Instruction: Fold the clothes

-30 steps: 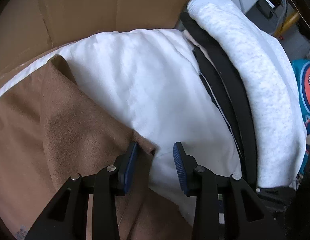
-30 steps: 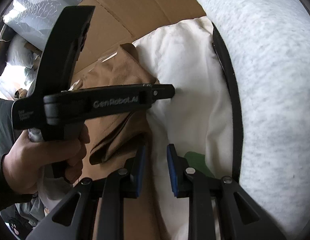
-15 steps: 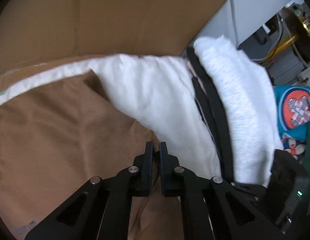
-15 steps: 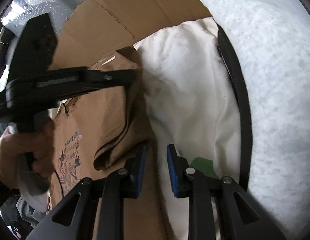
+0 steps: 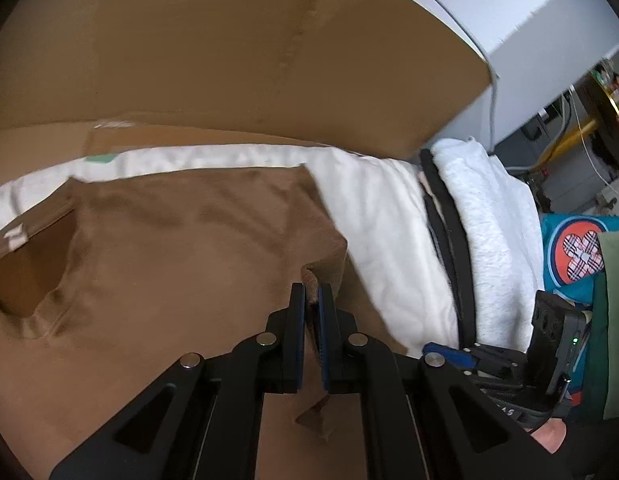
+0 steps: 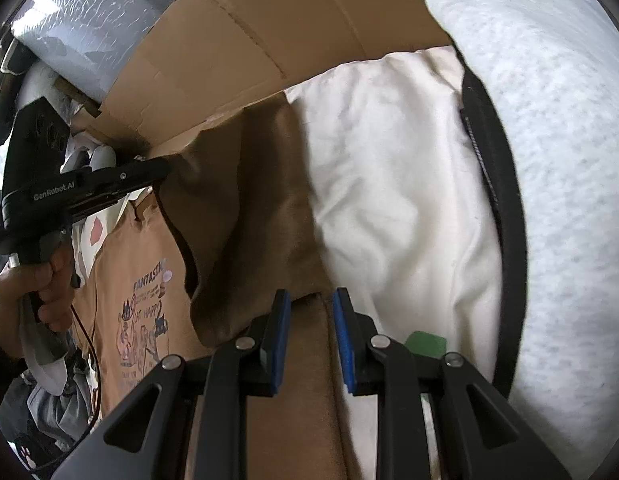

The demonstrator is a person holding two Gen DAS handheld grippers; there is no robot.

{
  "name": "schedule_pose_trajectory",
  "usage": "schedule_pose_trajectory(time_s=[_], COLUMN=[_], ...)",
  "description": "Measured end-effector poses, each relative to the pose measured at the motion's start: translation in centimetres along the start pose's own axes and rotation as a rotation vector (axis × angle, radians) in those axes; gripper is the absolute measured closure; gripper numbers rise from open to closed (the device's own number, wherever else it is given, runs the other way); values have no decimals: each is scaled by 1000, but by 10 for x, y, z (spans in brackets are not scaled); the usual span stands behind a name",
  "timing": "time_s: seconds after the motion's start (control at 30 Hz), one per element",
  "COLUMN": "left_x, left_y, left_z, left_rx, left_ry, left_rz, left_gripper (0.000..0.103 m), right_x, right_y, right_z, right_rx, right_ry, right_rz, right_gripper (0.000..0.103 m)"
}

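On the left, a hand (image 6: 33, 300) holds the left gripper (image 5: 311, 294), its jaws clamped tight on a lifted edge of the brown T-shirt (image 5: 181, 264), which lies spread over a white cloth (image 5: 381, 216) in front of a cardboard box (image 5: 229, 48). In the right wrist view the shirt's printed front (image 6: 143, 312) hangs toward the left. Toward the middle, the right gripper (image 6: 311, 312) has its blue pads slightly apart with a fold of the brown fabric between them; whether they pinch it I cannot tell. Further right lie a black strap (image 6: 505, 208) and a grey fleece garment (image 6: 561, 160).
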State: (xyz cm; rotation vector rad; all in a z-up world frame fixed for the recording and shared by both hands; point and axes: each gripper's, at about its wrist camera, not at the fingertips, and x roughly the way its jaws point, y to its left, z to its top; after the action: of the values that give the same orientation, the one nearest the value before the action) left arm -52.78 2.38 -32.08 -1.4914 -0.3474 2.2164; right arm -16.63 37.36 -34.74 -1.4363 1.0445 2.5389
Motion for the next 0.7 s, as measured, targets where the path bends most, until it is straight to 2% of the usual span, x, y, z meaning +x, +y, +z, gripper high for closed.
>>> schedule_pose_trajectory(time_s=[0.2, 0.47, 0.63, 0.67, 0.7], left_x=[-5, -1, 4, 5, 6], left_y=[40, 78, 85, 85, 86], left_z=[-5, -15, -21, -22, -23], left_rx=[-102, -215, -220, -220, -223], left_ry=[-48, -47, -42, -44, -48], left_rz=[-18, 0, 10, 9, 7], left_gripper=[98, 97, 96, 95, 85], right_x=[2, 5, 7, 7, 8], right_y=[4, 3, 1, 1, 1], right_z=[1, 5, 6, 6, 7], right_rx=[-21, -39, -40, -42, -37], right_ry=[3, 4, 10, 10, 6], right_rz=[-18, -55, -65, -65, -77], right_gripper=[83, 83, 83, 83, 83])
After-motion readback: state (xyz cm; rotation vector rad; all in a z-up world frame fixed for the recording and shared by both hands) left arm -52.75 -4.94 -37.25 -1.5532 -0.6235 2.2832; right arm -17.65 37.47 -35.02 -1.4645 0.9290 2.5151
